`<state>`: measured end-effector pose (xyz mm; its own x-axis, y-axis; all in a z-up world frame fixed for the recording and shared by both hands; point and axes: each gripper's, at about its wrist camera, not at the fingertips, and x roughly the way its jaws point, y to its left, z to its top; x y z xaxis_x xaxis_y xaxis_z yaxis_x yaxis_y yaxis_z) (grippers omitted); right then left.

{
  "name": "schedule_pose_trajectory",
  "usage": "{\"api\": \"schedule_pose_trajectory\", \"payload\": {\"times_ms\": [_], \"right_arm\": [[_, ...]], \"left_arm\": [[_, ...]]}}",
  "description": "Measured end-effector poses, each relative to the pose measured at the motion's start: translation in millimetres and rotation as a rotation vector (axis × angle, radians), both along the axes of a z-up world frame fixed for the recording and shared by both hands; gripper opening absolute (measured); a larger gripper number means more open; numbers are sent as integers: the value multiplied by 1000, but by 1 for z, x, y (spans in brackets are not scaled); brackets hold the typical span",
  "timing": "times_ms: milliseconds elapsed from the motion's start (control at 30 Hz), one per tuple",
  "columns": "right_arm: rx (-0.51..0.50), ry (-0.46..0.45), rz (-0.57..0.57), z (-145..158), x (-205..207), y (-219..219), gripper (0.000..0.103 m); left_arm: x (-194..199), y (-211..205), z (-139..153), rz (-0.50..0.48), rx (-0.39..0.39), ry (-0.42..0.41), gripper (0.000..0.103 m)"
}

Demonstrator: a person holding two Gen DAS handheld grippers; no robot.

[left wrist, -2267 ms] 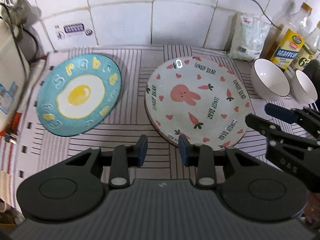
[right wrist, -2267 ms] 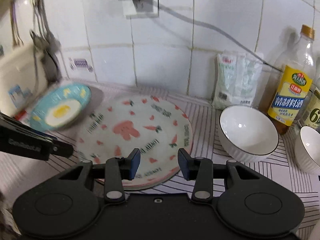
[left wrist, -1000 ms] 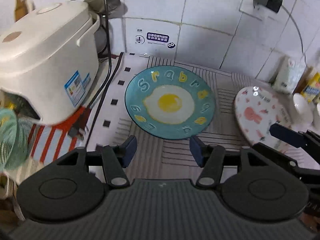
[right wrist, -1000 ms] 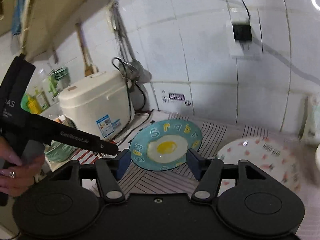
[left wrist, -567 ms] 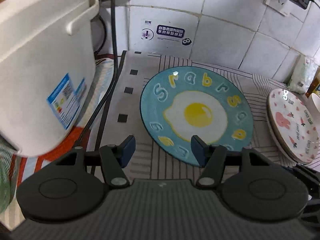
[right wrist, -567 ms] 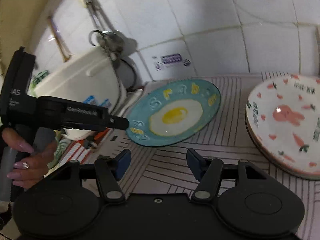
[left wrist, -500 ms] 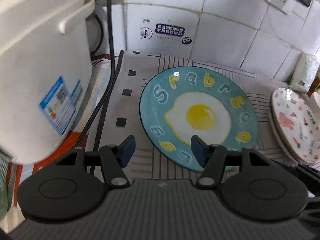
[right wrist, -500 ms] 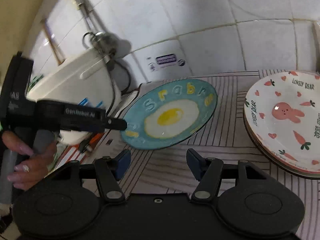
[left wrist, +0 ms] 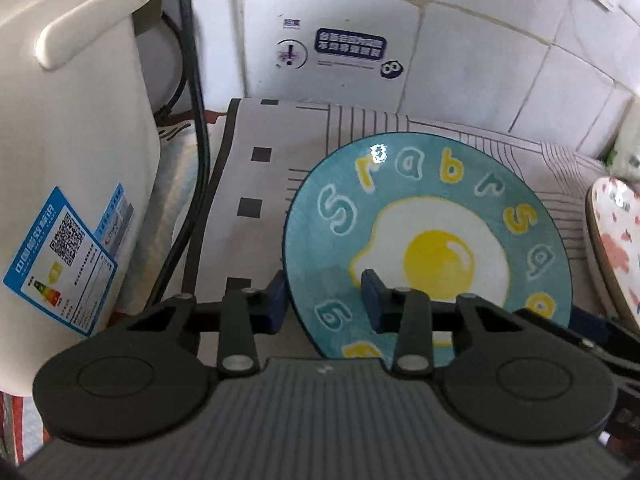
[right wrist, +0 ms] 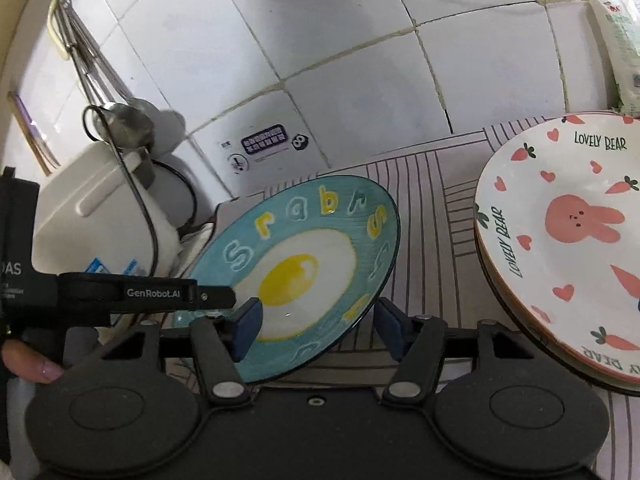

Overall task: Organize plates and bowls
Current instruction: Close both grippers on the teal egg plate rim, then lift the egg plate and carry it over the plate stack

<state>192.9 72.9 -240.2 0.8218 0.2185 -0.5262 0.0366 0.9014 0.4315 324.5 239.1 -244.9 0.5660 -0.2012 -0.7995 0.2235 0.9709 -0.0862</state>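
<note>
Left wrist view: left gripper, jaws just narrowing, straddles blue egg plate near rim (pinch unclear); right gripper spread across opp. edge.

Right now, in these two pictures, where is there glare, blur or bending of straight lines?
Left wrist view: a small white glare spot sits on the far rim of the blue egg plate, the rabbit plate at the right edge is soft, and the wall tiles curve. Right wrist view: the tile joints bend strongly, and the rabbit plate's lettering is sharp.
</note>
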Motion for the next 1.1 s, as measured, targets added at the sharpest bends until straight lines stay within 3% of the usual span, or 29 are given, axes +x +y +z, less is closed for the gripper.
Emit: {"api": "schedule_pose_trajectory", "payload": {"times_ms": [67, 133, 200, 433, 667, 833, 967, 1100], "right_arm": [[-31, 8, -51, 0, 0, 4, 48], [-28, 5, -145, -3, -4, 4, 27], [-12, 15, -190, -7, -4, 3, 19], [44, 34, -217, -11, 6, 0, 21], [-34, 50, -87, -1, 8, -4, 23], [-56, 38, -25, 6, 4, -10, 23], [-66, 38, 38, 9, -4, -17, 24], [-63, 29, 56, 16, -14, -22, 24]], "left_arm": [[-1, 2, 0, 8, 16, -18, 29], [-2, 4, -1, 4, 14, -26, 26], [-3, 4, -2, -5, 7, -33, 25], [-7, 11, -3, -19, -30, -50, 25], [-11, 6, 0, -11, -15, -44, 26], [-16, 7, 3, 16, -30, 30, 27], [-23, 5, 7, 22, -31, 37, 27], [-36, 2, 22, 6, -37, -6, 27]]}}
